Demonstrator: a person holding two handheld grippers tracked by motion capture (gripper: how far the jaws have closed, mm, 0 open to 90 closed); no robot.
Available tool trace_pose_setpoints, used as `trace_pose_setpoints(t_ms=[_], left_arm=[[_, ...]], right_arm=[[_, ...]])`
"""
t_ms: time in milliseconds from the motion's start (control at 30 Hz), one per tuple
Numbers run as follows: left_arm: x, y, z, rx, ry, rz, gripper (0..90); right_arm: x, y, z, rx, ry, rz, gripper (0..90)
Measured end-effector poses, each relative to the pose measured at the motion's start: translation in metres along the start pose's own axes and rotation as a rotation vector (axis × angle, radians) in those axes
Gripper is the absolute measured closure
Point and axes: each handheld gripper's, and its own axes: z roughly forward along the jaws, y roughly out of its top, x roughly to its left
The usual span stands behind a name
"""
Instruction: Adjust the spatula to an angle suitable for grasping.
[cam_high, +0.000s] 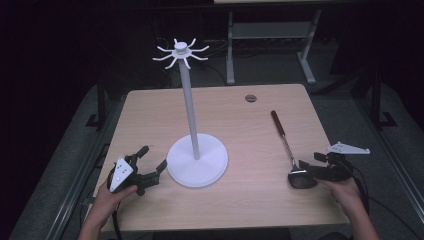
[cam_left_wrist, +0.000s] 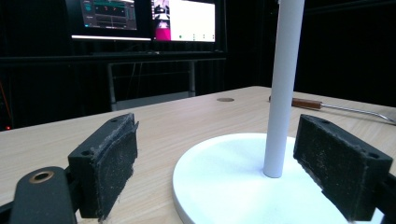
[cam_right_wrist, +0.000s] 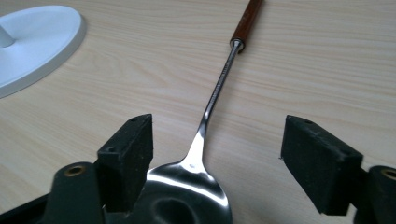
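A white stand (cam_high: 189, 100) with a ring of hooks (cam_high: 180, 52) at its top rises from a round base (cam_high: 197, 161) at the middle of the wooden table (cam_high: 240, 115). A steel ladle (cam_high: 286, 142) with a brown wooden handle lies at the right, its bowl (cam_high: 301, 180) nearest the person. My right gripper (cam_high: 301, 175) stands open astride that bowl; in the right gripper view the bowl (cam_right_wrist: 187, 196) lies low between the jaws, with the right gripper (cam_right_wrist: 217, 135) open. My left gripper (cam_high: 153, 157) is open just left of the base; the pole (cam_left_wrist: 283, 84) shows between its jaws, the left gripper (cam_left_wrist: 217, 135) holding nothing.
A round cable hole (cam_high: 250, 98) sits near the table's far edge. Behind the table stands a metal desk frame (cam_high: 270, 35) on a dark floor. Lit monitors (cam_left_wrist: 144, 18) show far off in the left gripper view.
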Motion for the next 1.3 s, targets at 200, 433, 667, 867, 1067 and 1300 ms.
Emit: trace_pose_setpoints(t_ms=[200,433,667,867,1067,1300], left_arm=[[0.001,0.000,0.000,0.003,0.002,-0.005,13.0],[0.001,0.000,0.000,0.002,0.007,-0.011,12.9],[0.001,0.000,0.000,0.003,0.009,-0.006,12.9],[0.001,0.000,0.000,0.002,0.010,-0.008,12.9],[0.001,0.000,0.000,0.003,0.011,-0.006,12.9],[0.001,0.000,0.000,0.004,0.011,-0.005,12.9]], right_arm=[[-0.005,0.009,0.009,0.018,0.007,0.008,44.1],[-0.010,0.018,0.018,0.020,-0.003,0.023,57.8],[-0.014,0.037,0.026,-0.011,-0.027,0.017,80.8],[-0.017,0.049,0.036,-0.016,-0.048,-0.005,89.6],[-0.026,0.068,0.053,-0.016,-0.048,-0.024,89.7],[-0.033,0.077,0.068,-0.018,-0.055,-0.020,89.6]])
